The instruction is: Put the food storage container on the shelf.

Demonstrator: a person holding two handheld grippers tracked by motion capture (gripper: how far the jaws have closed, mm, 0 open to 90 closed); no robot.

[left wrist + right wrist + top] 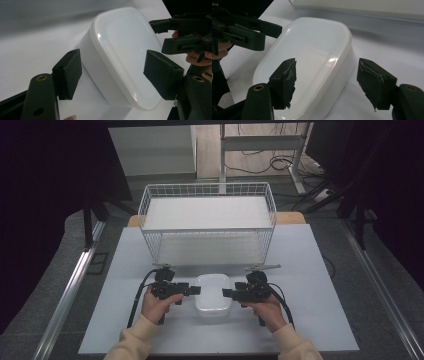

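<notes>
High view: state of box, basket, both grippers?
Box: lid on, upright on the table, between the two grippers.
Basket: upright behind the box, nothing loose seen in it.
Left gripper: open, jaws either side of the box's edge, pads not pressing.
Right gripper: open, jaws straddle the box's edge, pads off it.

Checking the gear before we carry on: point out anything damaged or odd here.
The foam pads on the right gripper look torn, with ragged, peeling edges on both jaws. The left gripper has smooth pads. The white lidded plastic box sits flat and intact on the white table.
</notes>
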